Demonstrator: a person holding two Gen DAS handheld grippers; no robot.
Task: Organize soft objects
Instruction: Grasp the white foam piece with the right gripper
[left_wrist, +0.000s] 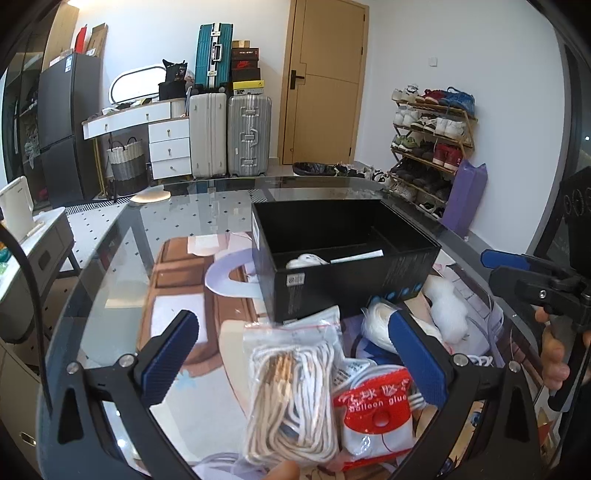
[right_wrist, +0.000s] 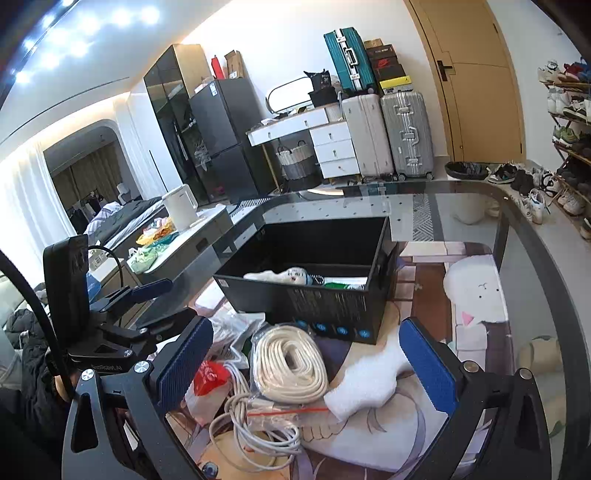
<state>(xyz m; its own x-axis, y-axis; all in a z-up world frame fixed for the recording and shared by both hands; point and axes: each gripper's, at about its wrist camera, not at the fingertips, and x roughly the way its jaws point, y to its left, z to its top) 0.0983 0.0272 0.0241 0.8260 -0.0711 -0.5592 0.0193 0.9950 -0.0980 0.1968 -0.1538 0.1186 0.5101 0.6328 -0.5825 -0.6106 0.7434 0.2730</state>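
While both grippers open (L (left_wrist: 295, 354), R (right_wrist: 306, 365)), box (right_wrist: 314, 306) rim near.

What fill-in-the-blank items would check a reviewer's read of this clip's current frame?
1. The left claw is open around a clear bag of ____-coloured cord.
2. The red label beside that bag reads "balloon ____".
3. The black box on the glass table has its lid ____.
4. The coil of cream tubing lies between the fingers of the open ____ claw.

Missing words: cream; glue; off; right
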